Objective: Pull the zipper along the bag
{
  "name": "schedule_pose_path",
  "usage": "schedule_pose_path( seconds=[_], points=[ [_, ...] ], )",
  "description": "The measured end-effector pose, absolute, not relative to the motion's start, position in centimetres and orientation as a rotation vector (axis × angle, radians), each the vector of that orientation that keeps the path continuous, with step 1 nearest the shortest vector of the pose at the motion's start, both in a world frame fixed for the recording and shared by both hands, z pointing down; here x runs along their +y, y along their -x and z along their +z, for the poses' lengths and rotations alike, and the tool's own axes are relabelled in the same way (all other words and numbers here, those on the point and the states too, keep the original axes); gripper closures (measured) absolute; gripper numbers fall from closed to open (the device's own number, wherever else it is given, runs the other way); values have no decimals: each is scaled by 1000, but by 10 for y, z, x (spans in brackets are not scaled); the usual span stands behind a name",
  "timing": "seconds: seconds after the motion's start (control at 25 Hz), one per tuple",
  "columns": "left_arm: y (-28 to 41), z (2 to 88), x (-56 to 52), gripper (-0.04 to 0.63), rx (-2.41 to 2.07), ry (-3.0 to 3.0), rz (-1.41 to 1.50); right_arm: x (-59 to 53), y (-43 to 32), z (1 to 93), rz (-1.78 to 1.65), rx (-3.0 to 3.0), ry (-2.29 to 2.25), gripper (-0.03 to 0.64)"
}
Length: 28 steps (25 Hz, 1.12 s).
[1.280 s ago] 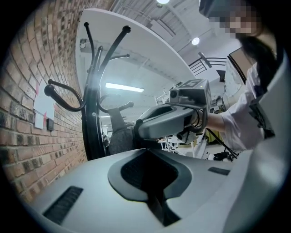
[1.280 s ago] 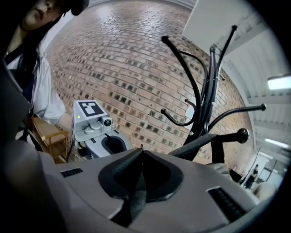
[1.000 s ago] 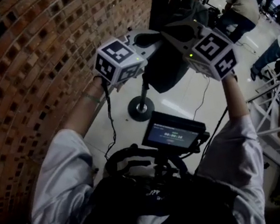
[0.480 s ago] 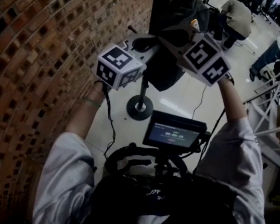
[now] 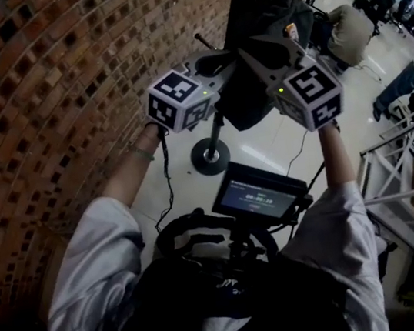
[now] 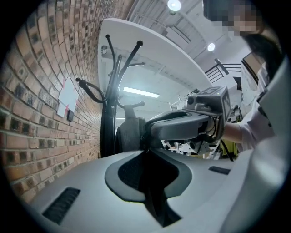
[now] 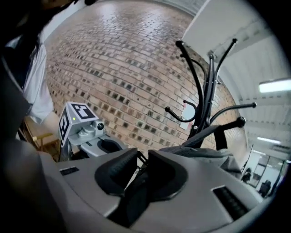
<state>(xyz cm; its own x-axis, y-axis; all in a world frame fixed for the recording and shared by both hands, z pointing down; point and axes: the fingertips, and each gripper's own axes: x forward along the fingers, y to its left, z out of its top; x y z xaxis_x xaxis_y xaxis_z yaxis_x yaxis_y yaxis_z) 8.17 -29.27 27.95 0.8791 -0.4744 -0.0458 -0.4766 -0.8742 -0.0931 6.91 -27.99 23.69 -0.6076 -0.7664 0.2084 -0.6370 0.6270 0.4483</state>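
Brick wall, pale floor, hanging bag, left gripper clenched, right gripper just opened, gripping nothing

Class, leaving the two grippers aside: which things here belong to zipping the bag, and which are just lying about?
Belongs to the job:
- dark grey bag
- coat stand that holds it up

Just about:
- brick wall
- small screen
- paper sheet on the wall
- person in the background

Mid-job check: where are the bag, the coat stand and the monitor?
bag (image 6: pixel 128 133), left gripper view, its grey side panel.
coat stand (image 5: pixel 209 157), head view, its round base.
monitor (image 5: pixel 252 197), head view, middle of its lit screen.
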Motion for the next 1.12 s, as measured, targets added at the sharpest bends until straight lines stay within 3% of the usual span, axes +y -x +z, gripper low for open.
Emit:
schedule_pose_path(
  seconds=[0.36, 0.68, 1.12],
  points=[
    [-53, 320, -284, 571, 901, 3029, 51, -247, -88, 255, -177, -2692, -1230, 534],
    [-20, 386, -273, 572, 1212, 3167, 139, -239, -105, 327, 98, -2776, -1397, 604],
    [-15, 431, -252, 572, 1344, 3228, 112, -212, -96, 423, 457, -2711, -1478, 607]
  ],
)
